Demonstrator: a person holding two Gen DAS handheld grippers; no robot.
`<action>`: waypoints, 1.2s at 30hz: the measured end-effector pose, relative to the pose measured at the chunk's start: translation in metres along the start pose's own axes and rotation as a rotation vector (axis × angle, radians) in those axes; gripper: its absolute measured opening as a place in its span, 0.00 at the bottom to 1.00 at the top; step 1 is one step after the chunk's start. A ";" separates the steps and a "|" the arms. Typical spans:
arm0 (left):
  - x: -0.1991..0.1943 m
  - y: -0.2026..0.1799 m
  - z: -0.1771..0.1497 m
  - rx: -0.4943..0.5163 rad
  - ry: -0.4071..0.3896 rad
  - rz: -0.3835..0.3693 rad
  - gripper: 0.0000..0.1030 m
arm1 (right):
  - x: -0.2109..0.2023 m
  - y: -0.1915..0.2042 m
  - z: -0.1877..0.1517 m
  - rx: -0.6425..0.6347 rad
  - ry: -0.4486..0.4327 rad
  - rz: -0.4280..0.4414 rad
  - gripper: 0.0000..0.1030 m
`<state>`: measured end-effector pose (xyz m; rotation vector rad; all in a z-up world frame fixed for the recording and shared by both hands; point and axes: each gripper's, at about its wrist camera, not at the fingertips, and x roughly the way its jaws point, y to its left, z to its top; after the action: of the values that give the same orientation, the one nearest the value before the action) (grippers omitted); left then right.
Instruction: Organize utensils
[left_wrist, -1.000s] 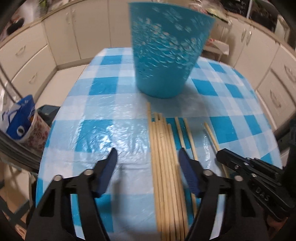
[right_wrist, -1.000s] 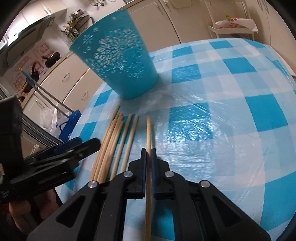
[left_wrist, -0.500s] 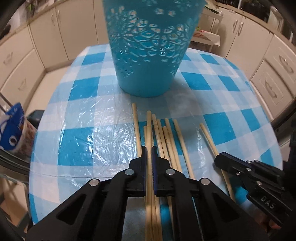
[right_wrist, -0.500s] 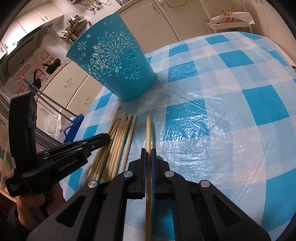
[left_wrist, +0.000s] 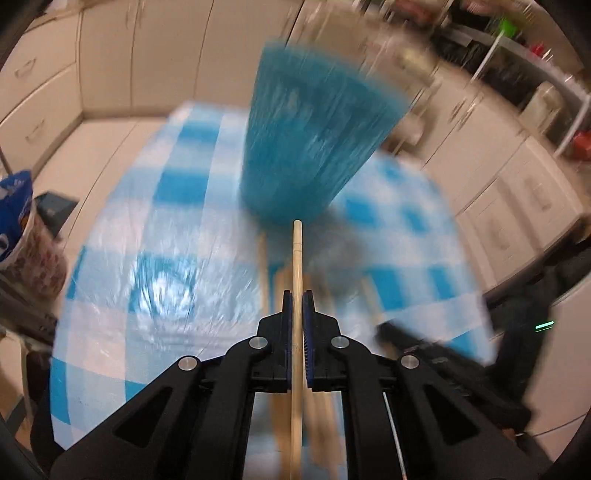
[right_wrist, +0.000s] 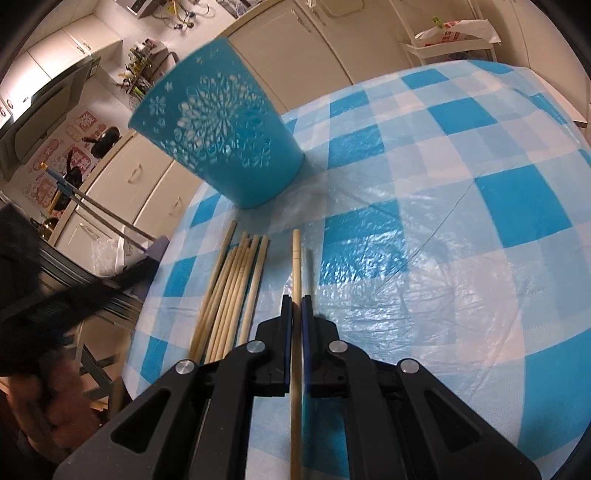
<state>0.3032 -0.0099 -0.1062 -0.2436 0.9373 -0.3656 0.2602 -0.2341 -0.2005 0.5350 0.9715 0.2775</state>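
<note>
A blue perforated cup (right_wrist: 221, 136) stands upright on the checked table (right_wrist: 480, 192); it is blurred in the left wrist view (left_wrist: 314, 140). My left gripper (left_wrist: 297, 306) is shut on one wooden chopstick (left_wrist: 297, 266), lifted above the table and pointing at the cup's base. My right gripper (right_wrist: 296, 306) is shut on another chopstick (right_wrist: 296, 258), held just above the cloth. Several loose chopsticks (right_wrist: 232, 288) lie side by side on the table left of it. The left gripper shows as a dark blur at the left edge (right_wrist: 55, 306).
White cabinets (right_wrist: 295, 48) surround the table. A patterned bag (left_wrist: 22, 236) stands on the floor at the left. The table's near edge (right_wrist: 140, 325) runs just left of the chopstick pile. A plastic film covers the cloth.
My left gripper closed on a chopstick from the pile, then lifted it off the table with fast motion. My right gripper has raised its chopstick slightly.
</note>
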 end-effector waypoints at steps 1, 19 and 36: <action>-0.015 -0.003 0.005 0.005 -0.046 -0.024 0.04 | -0.004 0.000 0.002 0.004 -0.016 0.008 0.06; -0.051 -0.020 0.193 -0.021 -0.725 -0.075 0.04 | -0.080 0.074 0.127 -0.079 -0.446 0.163 0.06; 0.015 0.004 0.164 -0.023 -0.651 0.017 0.05 | -0.008 0.124 0.228 -0.136 -0.576 0.021 0.06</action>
<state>0.4469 -0.0047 -0.0250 -0.3484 0.3027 -0.2351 0.4492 -0.2036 -0.0252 0.4634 0.3858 0.1894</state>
